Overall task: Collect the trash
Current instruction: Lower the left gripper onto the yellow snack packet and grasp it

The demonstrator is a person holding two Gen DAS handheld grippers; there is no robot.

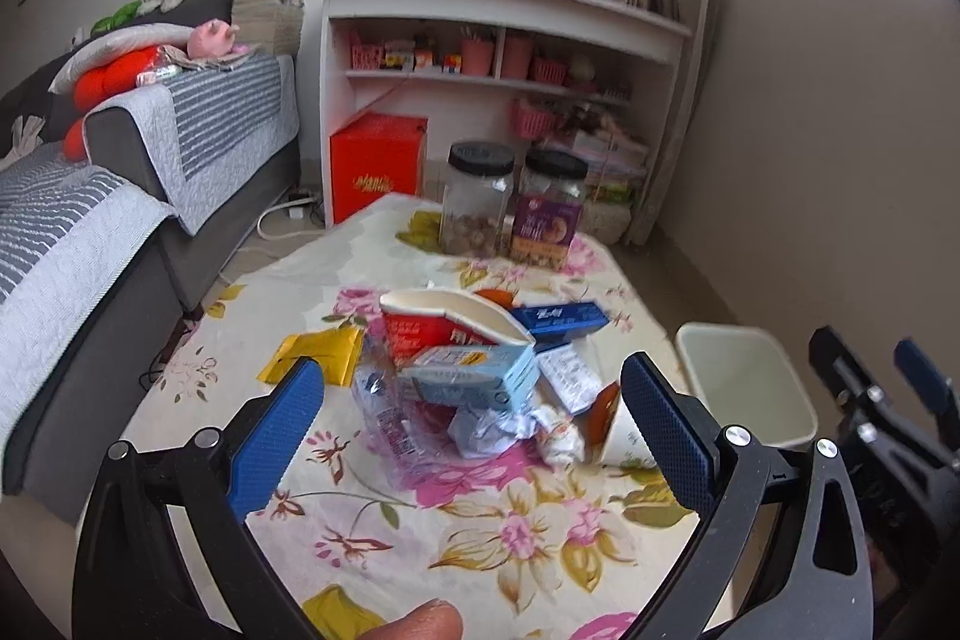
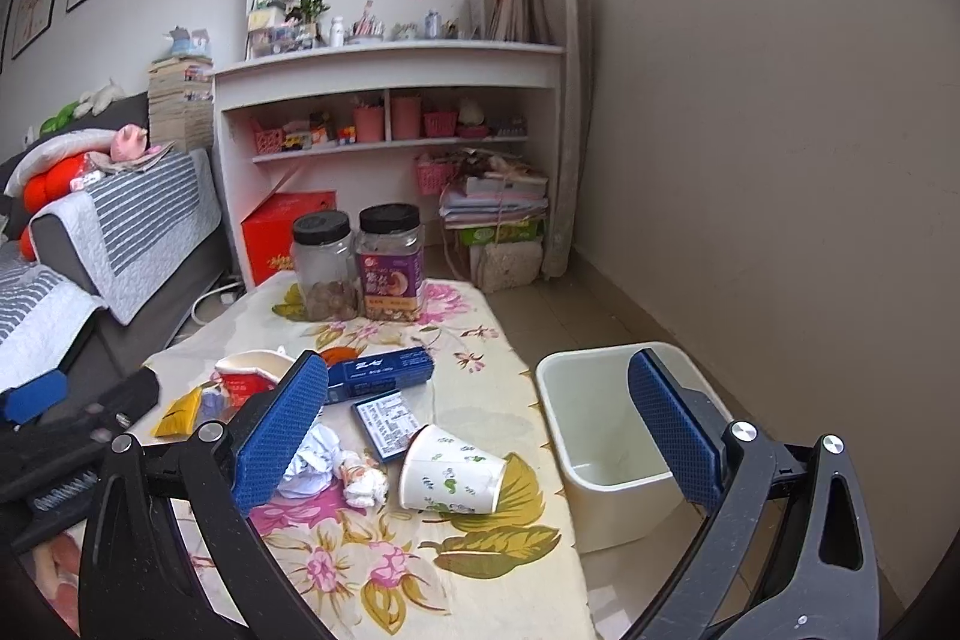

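Trash lies in a heap on the floral tablecloth (image 1: 456, 538): a crushed clear bottle (image 1: 387, 418), a light blue carton (image 1: 474, 376), a red and white cup (image 1: 444, 322), a blue box (image 1: 561, 316), a yellow wrapper (image 1: 318, 352) and crumpled paper (image 1: 510, 430). My left gripper (image 1: 474, 430) is open and empty, above the heap. My right gripper (image 2: 480, 424) is open and empty, above a tipped paper cup (image 2: 450, 472) and the crumpled paper (image 2: 327, 466). An empty white bin (image 2: 618, 436) stands on the floor right of the table; it also shows in the left wrist view (image 1: 744, 388).
Two black-lidded jars (image 1: 477, 196) (image 1: 549, 208) stand at the table's far end. A grey sofa (image 1: 150, 196) runs along the left. A white shelf unit (image 1: 498, 40) and a red box (image 1: 375, 166) stand behind. A wall (image 2: 780, 160) is on the right.
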